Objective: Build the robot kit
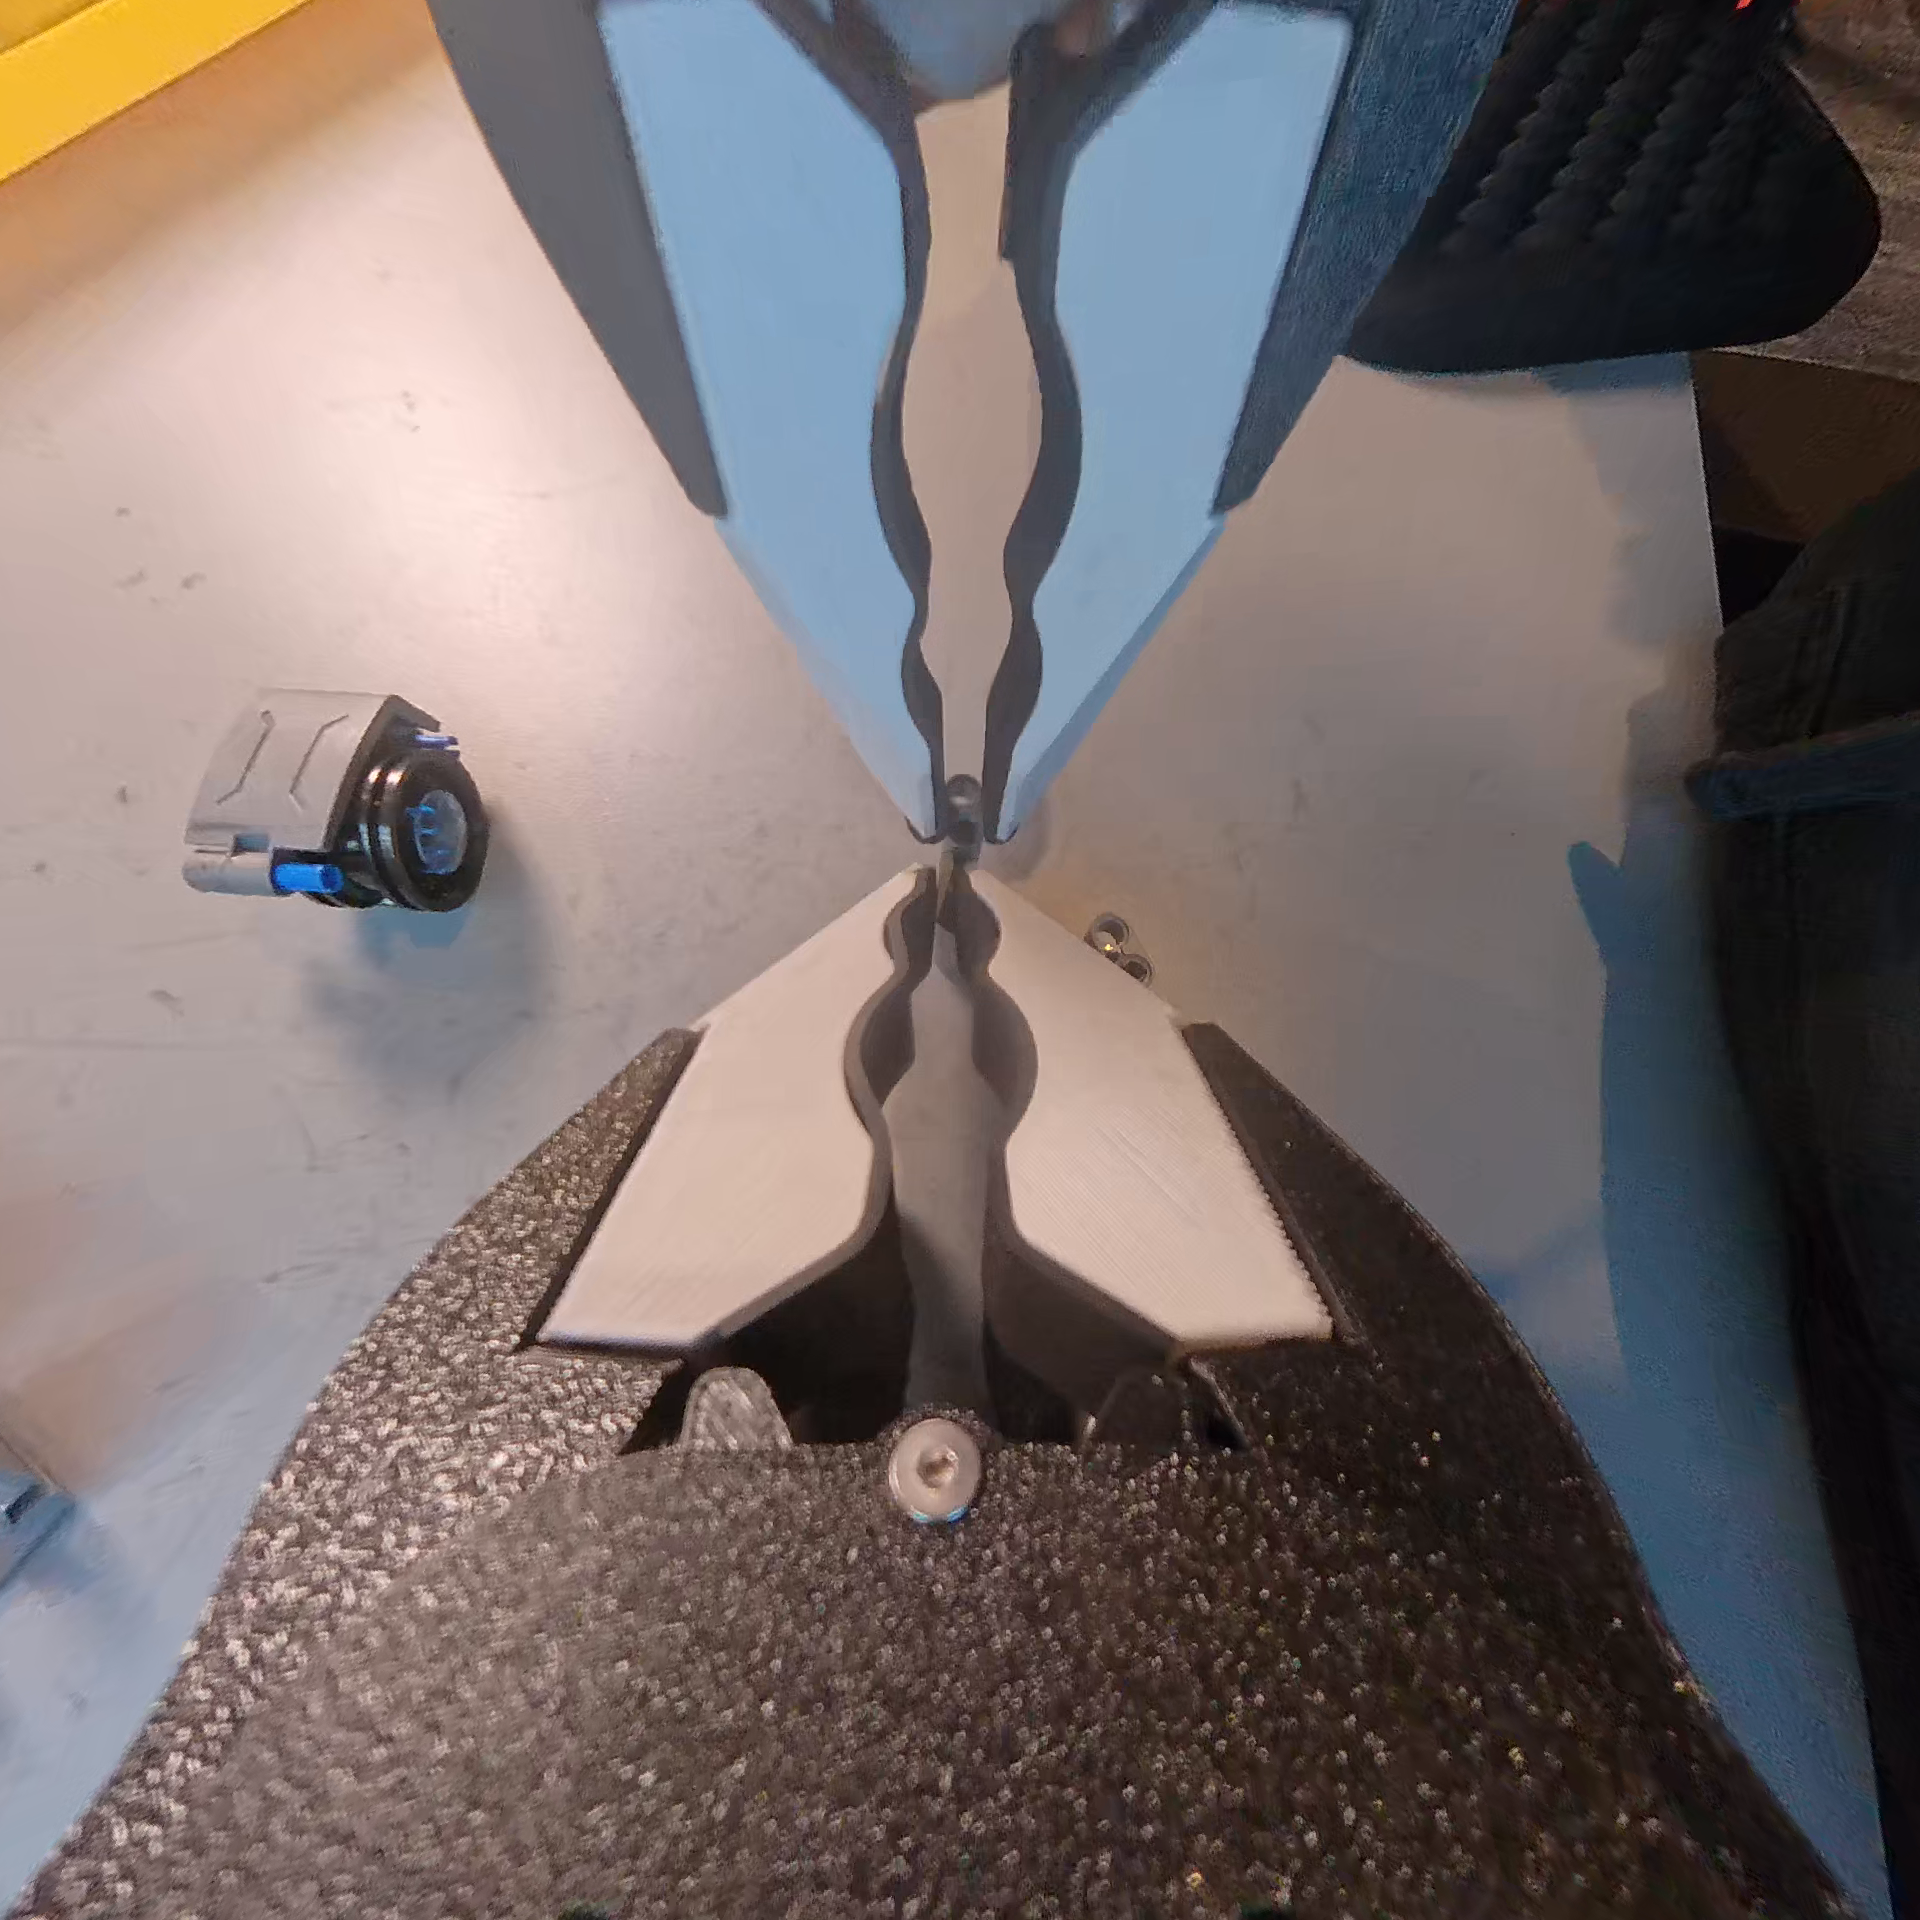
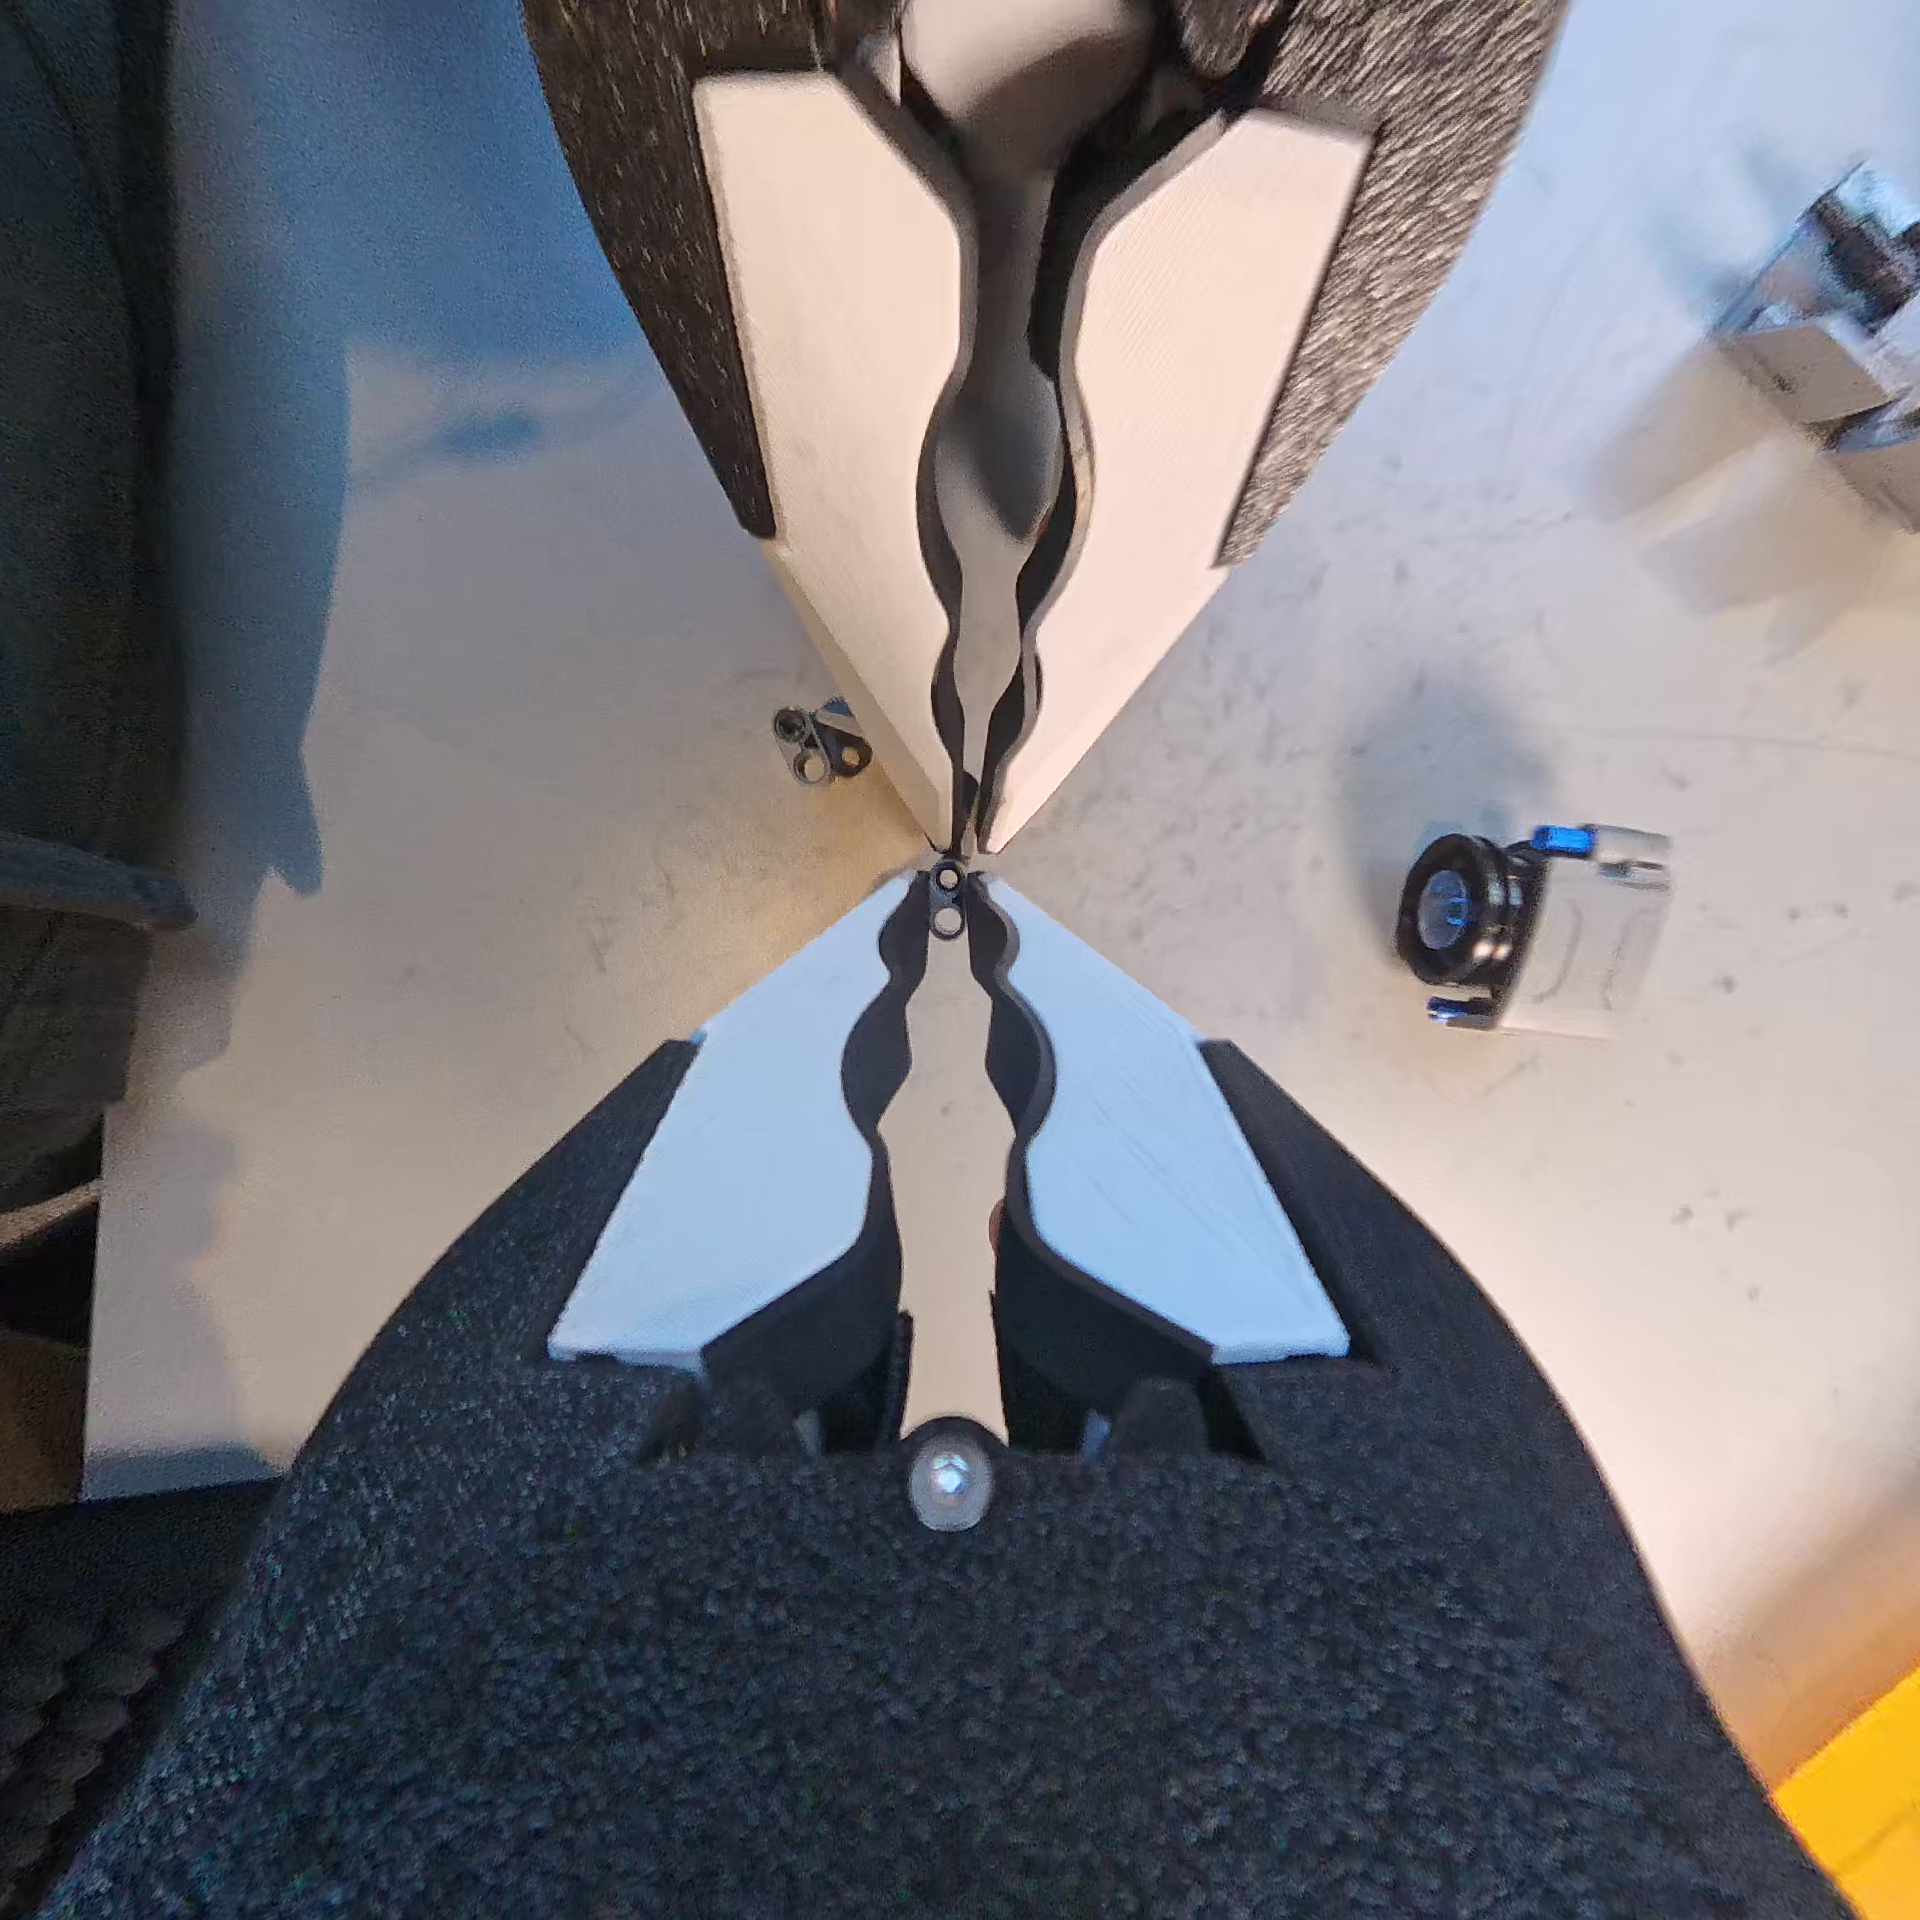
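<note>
My two grippers meet tip to tip over a pale table (image 1: pixel 416 520). My right gripper (image 2: pixel 948 896) is shut on a small black link with two holes (image 2: pixel 948 902). My left gripper (image 1: pixel 943 881) comes in from the opposite side, and its shut tips pinch the other end of the same link (image 1: pixel 961 805). In the left wrist view the right gripper (image 1: pixel 961 829) reaches down from the top. In the right wrist view the left gripper (image 2: pixel 964 836) does the same. The link is held a little above the table.
A grey module with a black lens and blue parts (image 1: pixel 343 805) (image 2: pixel 1527 930) lies to one side. More small links lie on the table (image 2: pixel 821 743) (image 1: pixel 1122 945). A metal block (image 2: pixel 1839 332), a yellow edge (image 1: pixel 104 62) and a person's dark clothing (image 1: pixel 1818 935) border the table. Only a small space, under 4 cm, lies between the two pairs of fingers.
</note>
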Action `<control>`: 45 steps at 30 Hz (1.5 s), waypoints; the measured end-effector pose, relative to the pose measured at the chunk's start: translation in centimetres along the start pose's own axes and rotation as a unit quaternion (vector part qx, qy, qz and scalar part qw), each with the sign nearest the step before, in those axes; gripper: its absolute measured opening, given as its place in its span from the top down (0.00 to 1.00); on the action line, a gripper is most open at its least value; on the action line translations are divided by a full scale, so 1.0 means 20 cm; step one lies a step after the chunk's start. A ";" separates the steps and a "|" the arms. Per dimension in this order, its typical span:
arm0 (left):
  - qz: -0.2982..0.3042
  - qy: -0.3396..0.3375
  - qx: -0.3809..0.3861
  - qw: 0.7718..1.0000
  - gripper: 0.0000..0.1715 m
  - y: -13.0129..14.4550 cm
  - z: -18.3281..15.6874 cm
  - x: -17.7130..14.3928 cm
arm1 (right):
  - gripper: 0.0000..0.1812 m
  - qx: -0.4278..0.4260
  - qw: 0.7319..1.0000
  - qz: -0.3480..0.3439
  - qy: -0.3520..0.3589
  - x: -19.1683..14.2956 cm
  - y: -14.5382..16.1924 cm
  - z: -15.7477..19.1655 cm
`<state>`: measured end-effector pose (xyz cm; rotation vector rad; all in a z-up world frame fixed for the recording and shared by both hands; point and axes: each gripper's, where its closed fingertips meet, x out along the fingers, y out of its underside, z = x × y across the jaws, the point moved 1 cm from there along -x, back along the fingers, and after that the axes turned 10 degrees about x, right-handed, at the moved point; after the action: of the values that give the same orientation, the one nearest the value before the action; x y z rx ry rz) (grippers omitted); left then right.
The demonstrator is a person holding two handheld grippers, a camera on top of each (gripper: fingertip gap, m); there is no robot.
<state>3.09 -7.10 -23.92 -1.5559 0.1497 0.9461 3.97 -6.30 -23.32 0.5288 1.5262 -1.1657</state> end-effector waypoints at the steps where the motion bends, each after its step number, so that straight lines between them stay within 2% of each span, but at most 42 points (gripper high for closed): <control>1: 0.000 0.001 0.001 1.000 0.98 0.00 0.00 0.00 | 0.98 0.001 1.000 0.004 -0.003 0.01 0.00 0.00; 8: -0.007 0.020 0.001 1.000 0.98 -0.01 -0.04 0.01 | 0.97 0.024 1.000 0.015 -0.010 0.06 0.02 0.04; 11: 0.013 -0.025 0.052 0.998 0.98 -0.01 -0.03 0.01 | 0.97 0.002 1.000 0.006 0.027 0.07 0.02 0.02; 12: 0.012 -0.021 0.050 0.998 0.98 -0.01 -0.03 0.01 | 0.97 0.009 1.000 0.000 0.025 0.07 0.02 0.02; 15: -0.010 0.012 -0.001 1.000 0.98 -0.01 -0.03 -0.01 | 0.97 0.042 0.998 -0.036 0.013 0.06 0.01 0.03; 22: -0.045 0.059 -0.095 0.993 0.99 0.00 0.02 -0.04 | 0.95 0.064 0.985 -0.147 0.068 0.03 0.00 -0.01; 28: -0.041 0.061 -0.101 0.992 0.98 0.02 0.04 -0.06 | 0.93 0.076 0.972 -0.207 0.085 0.03 -0.03 -0.02; 35: -0.038 0.068 -0.084 0.993 0.98 0.04 0.03 -0.08 | 0.93 0.067 0.977 -0.189 0.067 0.06 -0.06 -0.03; 40: -0.032 0.068 -0.078 0.994 0.97 0.05 0.03 -0.09 | 0.97 0.059 0.980 -0.180 0.056 0.07 -0.08 -0.03; 43: -0.017 0.066 -0.078 0.995 0.94 0.06 0.03 -0.11 | 0.97 0.063 0.981 -0.178 0.048 0.07 -0.08 -0.02; 45: -0.006 0.065 -0.077 0.995 0.95 0.08 0.03 -0.11 | 0.97 0.078 0.979 -0.187 0.039 0.06 -0.09 -0.03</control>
<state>0.46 -7.86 -23.71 -1.7590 0.1614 0.8630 1.91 -6.85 -23.78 0.4037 1.6550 -1.5793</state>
